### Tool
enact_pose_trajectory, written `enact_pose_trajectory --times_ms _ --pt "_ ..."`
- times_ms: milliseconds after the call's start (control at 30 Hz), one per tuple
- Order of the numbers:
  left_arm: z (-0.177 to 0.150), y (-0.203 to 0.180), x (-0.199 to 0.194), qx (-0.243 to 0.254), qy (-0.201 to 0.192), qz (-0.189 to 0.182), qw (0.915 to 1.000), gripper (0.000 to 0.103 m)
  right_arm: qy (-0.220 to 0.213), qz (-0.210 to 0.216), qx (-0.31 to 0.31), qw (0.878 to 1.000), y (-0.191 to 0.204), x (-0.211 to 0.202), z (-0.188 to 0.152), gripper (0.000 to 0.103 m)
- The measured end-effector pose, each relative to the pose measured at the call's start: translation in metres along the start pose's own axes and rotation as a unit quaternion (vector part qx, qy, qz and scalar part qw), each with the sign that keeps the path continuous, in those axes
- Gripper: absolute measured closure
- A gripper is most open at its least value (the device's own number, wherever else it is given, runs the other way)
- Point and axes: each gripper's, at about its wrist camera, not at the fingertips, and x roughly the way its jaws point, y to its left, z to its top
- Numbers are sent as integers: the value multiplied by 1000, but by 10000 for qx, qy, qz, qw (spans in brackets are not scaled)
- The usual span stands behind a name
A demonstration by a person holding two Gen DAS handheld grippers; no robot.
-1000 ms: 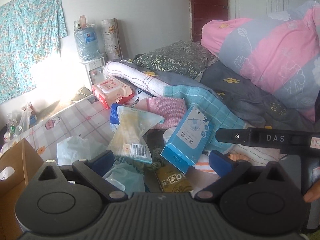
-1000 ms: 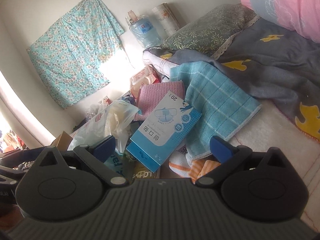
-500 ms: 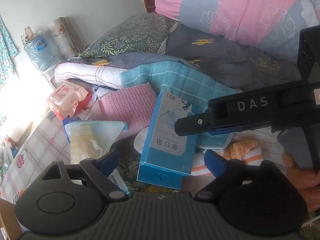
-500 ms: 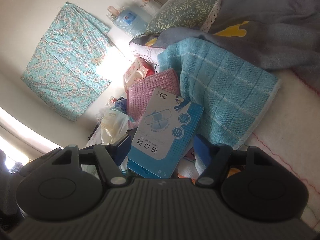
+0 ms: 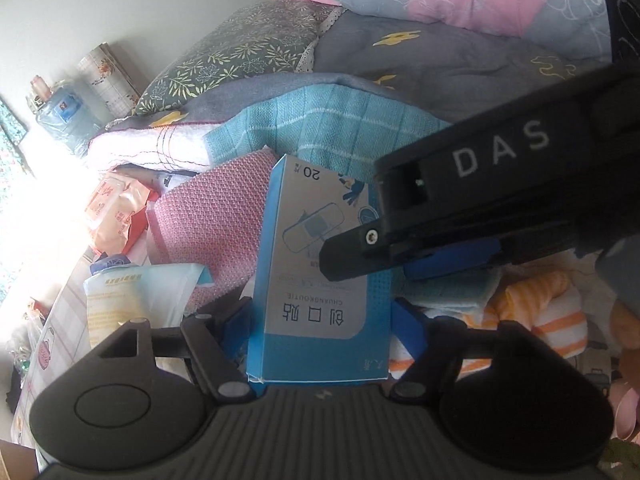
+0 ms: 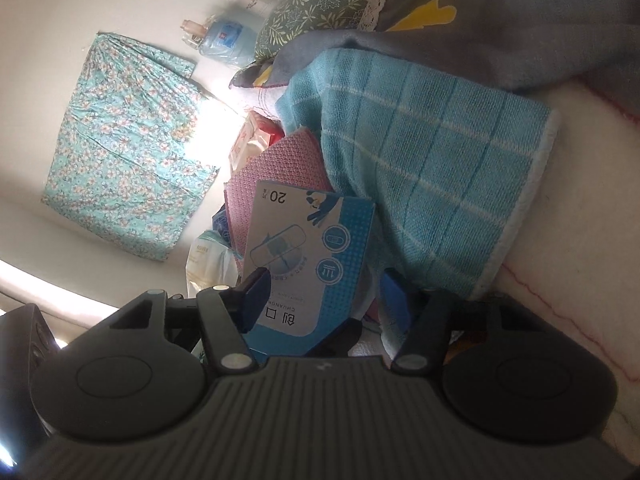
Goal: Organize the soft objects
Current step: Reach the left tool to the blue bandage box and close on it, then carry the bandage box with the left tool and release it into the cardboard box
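My left claw point(image 5: 320, 324) has just been closing, and its blue pads bracket the flat cardboard plaster box point(image 5: 316, 280). My right claw point(image 6: 324, 300) has been narrowing too, one pad over the box's face; a firm grip I cannot confirm. Beyond lie a nubby pink cloth point(image 5: 212, 220) and a woven blue checked towel point(image 5: 320, 128).

Tight quarters here: the blue box point(image 5: 320, 300) fills nearly the whole gap between the left gripper point(image 5: 322, 326) fingers, no slack at either side. The right gripper point(image 5: 460, 216) cuts across from the right, over the box's upper corner, blocking that way in. Left of the box, the pink cloth point(image 5: 208, 236) and a plastic pouch point(image 5: 136, 300) crowd in close. Behind, the teal towel point(image 6: 416, 152) and grey quilt point(image 5: 440, 64) wall off the back. The only open stretch is the bare white blanket point(image 6: 568, 216) right of the towel.
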Motion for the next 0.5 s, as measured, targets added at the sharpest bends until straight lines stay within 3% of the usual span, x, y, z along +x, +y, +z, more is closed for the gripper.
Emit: enact_pose_trajectory --times_ms 133,367,500 --pt "2 0 -3 -62 -61 -86 9999 32 49 122 5 9999 1 5 3 56" --pt "1 6 -3 -268 -25 -66 9996 32 32 155 70 9998 2 9 4 57" --pt "-4 19 -7 -597 -96 -284 9978 33 57 141 147 9998 0 10 1 55"
